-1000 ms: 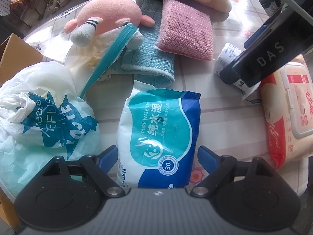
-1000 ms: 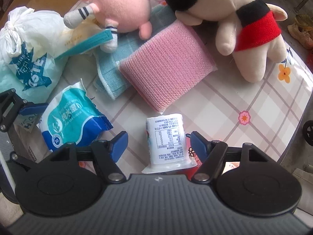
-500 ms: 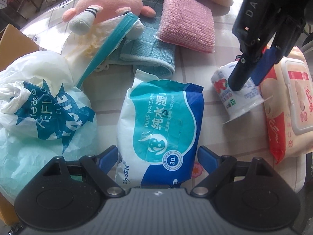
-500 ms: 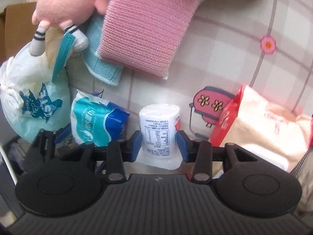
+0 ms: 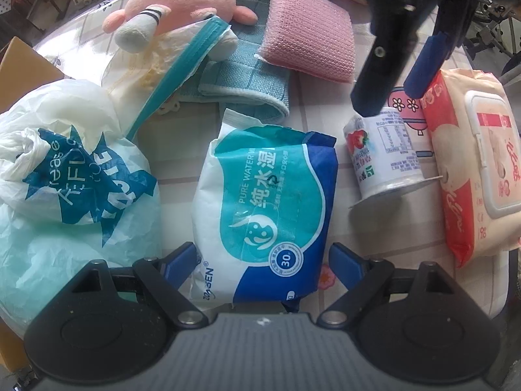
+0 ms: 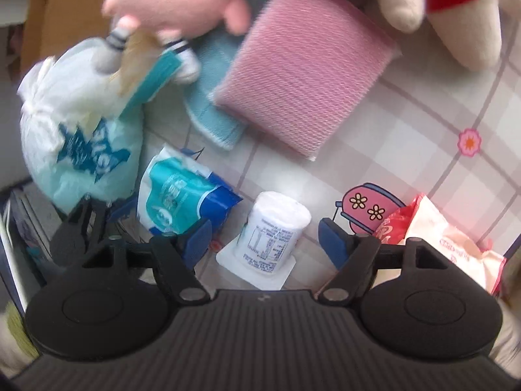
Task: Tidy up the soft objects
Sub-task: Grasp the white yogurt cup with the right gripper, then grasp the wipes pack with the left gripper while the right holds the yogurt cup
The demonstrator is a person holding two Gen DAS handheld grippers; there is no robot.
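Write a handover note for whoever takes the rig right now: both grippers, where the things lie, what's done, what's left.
Left gripper: open, straddling the blue wet-wipe pack, pads not pressing it.
Right gripper: jaws have just been opening; open around the yoghurt cup, which stands upside down on the table, not held.
Layout: cup sits between the blue pack and the red wet-wipe pack. Tied plastic bag lies on the blue pack's other side. Pink sponge, teal cloth and pink plush lie further back.
Done: cup set down.
Left: probably grip the blue pack; the rest looks unsorted.
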